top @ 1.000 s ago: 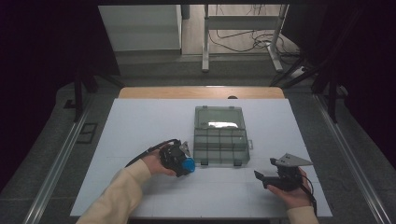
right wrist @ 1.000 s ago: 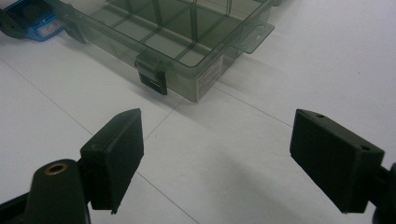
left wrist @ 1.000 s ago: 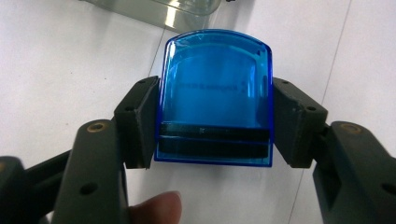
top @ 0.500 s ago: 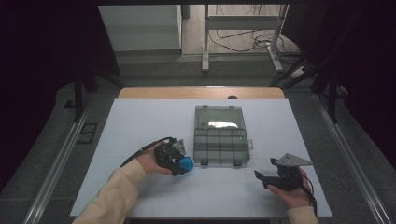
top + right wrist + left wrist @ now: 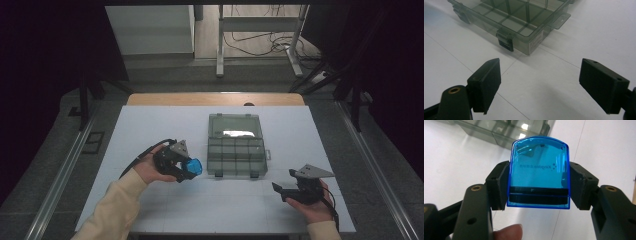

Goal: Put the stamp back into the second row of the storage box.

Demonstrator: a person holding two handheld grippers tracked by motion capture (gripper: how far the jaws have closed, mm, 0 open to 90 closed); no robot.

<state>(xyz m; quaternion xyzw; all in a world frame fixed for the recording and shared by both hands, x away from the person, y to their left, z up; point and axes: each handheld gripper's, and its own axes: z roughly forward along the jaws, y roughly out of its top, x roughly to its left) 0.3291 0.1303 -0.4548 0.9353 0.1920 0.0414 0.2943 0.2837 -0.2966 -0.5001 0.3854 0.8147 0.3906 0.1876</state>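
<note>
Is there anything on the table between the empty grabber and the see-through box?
No. In the right gripper view, just bare white table lies between the right gripper and the clear box; the high view agrees.

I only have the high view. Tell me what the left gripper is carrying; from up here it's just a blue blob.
Observer: The left gripper is clamping a translucent blue case between its jaws, which press on its two sides. The case has printed lettering and a black bar near its lower end.
Operator: Now report the right gripper's jaws.
Observer: The right gripper is open, with nothing between the jaws and only the white table below.
Operator: Describe the organizer box's front edge.
Observer: The right gripper view shows a dark latch on the front wall of the smoky clear box, and a small label on the wall beside it.
</note>
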